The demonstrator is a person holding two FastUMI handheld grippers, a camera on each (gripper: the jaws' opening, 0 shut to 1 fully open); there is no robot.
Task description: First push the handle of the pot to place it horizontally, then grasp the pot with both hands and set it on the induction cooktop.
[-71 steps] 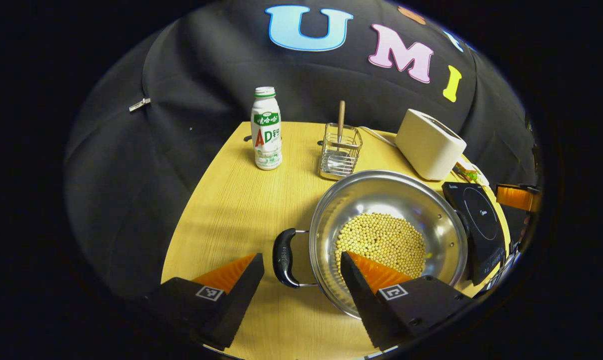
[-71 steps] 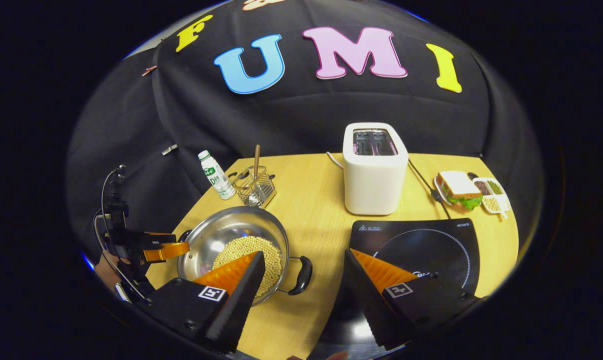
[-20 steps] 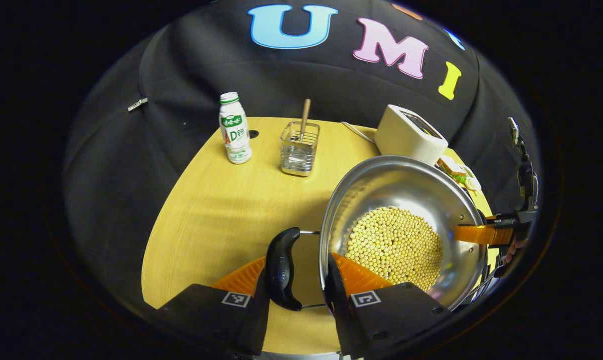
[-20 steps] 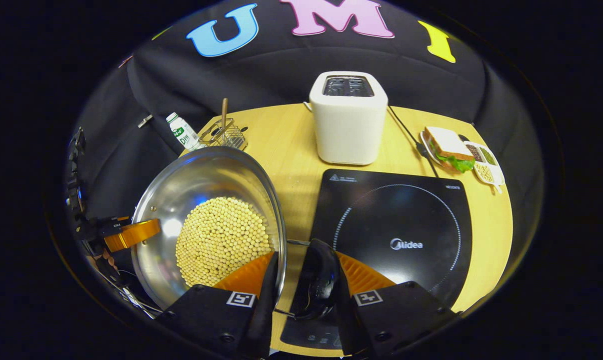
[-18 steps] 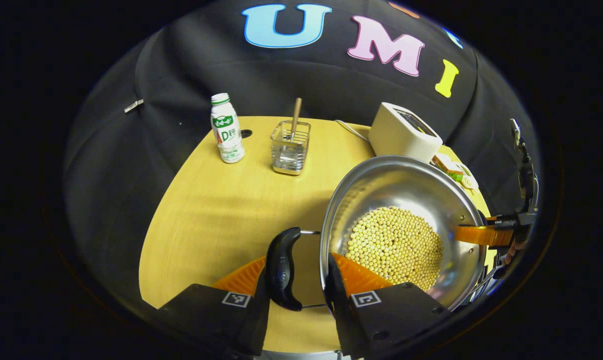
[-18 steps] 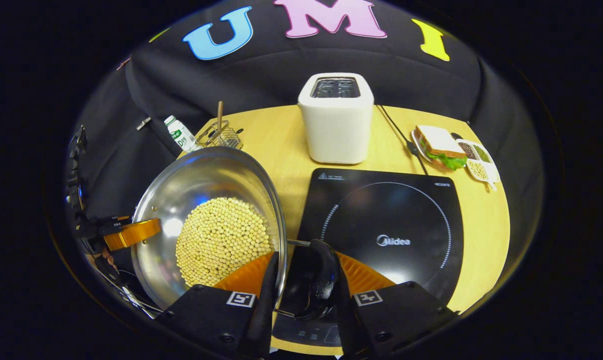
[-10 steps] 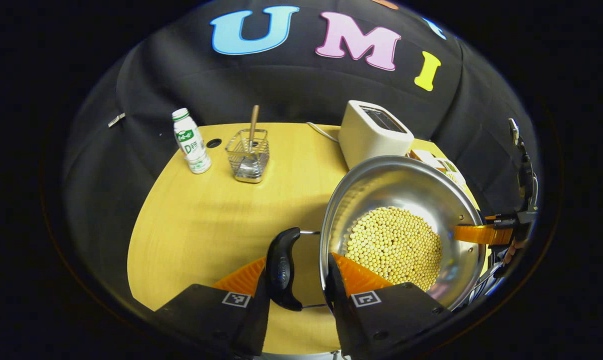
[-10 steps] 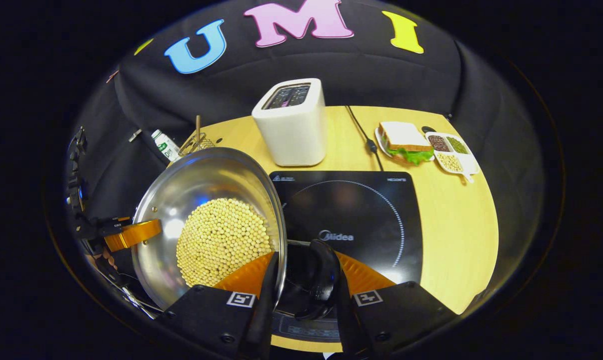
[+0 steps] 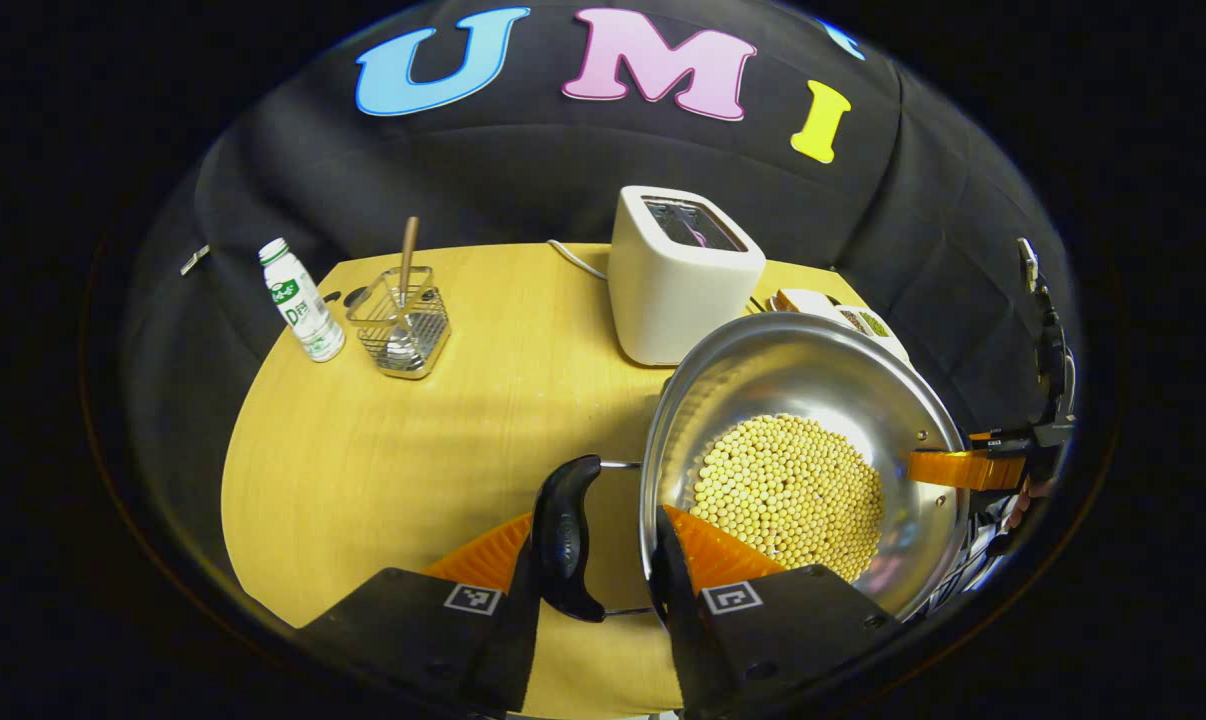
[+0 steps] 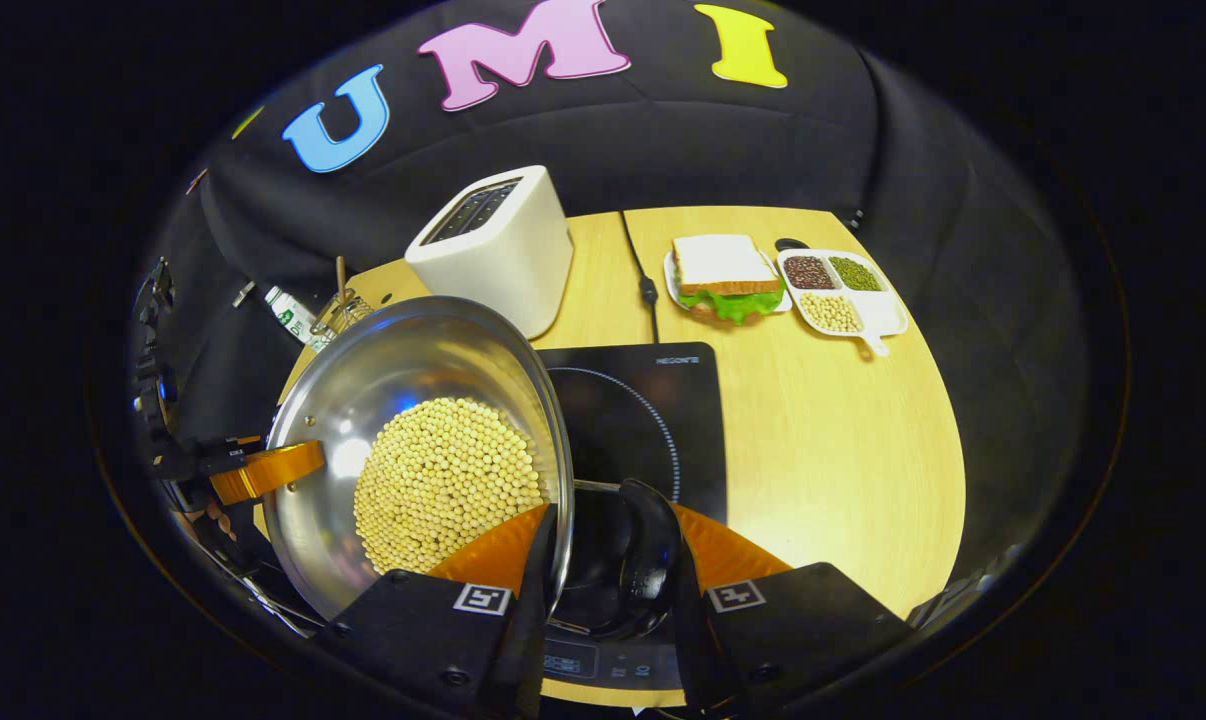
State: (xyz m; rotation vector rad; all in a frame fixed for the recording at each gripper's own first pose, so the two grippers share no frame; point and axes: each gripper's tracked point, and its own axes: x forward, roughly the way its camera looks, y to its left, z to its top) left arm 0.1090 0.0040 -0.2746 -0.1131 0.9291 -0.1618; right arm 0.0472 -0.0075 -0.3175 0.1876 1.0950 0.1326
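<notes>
Pot (image 9: 813, 370) hangs in the air, held by both grippers and full of small yellow beans (image 9: 788, 490). In the left gripper view the left gripper (image 9: 591, 560) has its fingers closed tight on the black left handle (image 9: 563, 535), one finger outside the handle and one by the pot wall. In the right gripper view the right gripper (image 10: 608, 560) pinches the right handle (image 10: 648, 570) the same way.

The pot is now over the left part of the cooktop (image 10: 663, 420). The cooktop has small white writing at its far corner, too small to read. Half a second ago its big middle logo showed; now the pot and handle cover it. The pot has moved to the right since then: the bottle (image 9: 301, 312) and the wire basket (image 9: 400, 322) sit further left in the left gripper view, and the toaster (image 9: 678, 275) looks closer. The bottle has a green and white label, but the letters are too small to read.

The bench (image 9: 383, 450) has lots of bare room to the left of the pot. In the right gripper view the bench is also bare to the right of the cooktop, up to its round edge. A sandwich (image 10: 723, 272) and a snack tray (image 10: 838, 290) sit far back, well away from the pot. The toaster stands just behind the cooktop.
</notes>
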